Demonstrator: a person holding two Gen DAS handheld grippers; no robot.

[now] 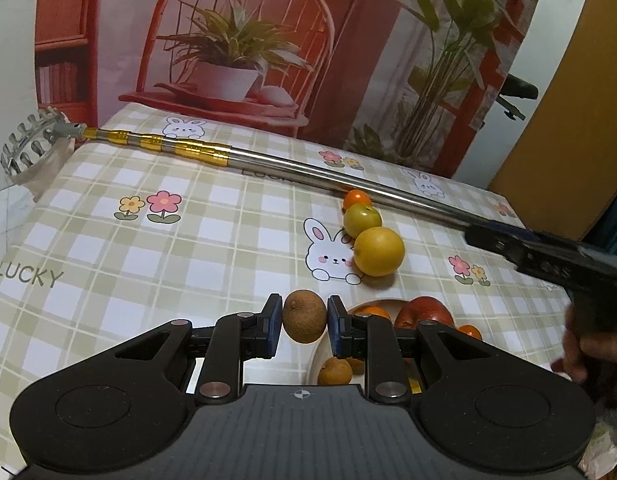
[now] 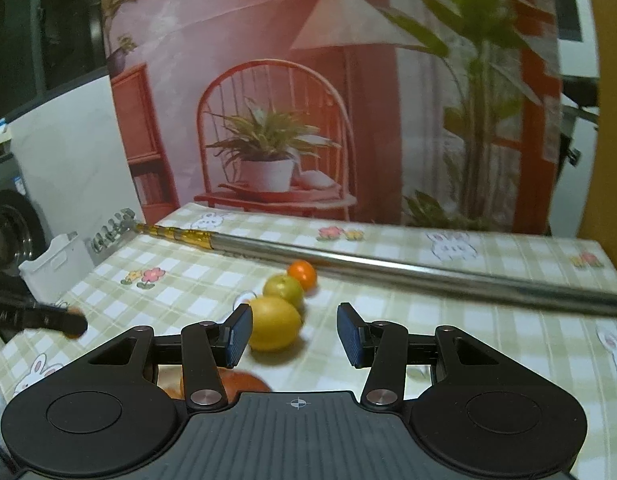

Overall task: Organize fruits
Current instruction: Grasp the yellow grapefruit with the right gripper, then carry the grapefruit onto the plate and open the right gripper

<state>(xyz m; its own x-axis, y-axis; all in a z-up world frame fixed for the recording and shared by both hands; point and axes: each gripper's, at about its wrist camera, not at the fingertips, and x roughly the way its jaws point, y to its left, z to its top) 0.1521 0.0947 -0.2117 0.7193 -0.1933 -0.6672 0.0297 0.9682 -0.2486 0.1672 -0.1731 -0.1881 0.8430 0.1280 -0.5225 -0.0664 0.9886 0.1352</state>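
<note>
Left gripper (image 1: 304,322): jaws clenched on a kiwi (image 1: 304,316), held off the surface (image 1: 108,240) just left of the white plate (image 1: 314,364). Pads sit at its widest middle. Judged light, fuzzy skin gives friction, flesh soft; light squeeze only, bruises easily.

Right gripper (image 2: 294,334): jaws released, holding nothing, hovering near the lemon (image 2: 274,322). Beyond it in a row: green fruit (image 2: 283,288), small orange (image 2: 302,273). Lemon judged firm, smooth, liable to roll; grip across its short axis.

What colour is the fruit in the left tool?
Brown fruit, clearest in the left wrist view.
</note>
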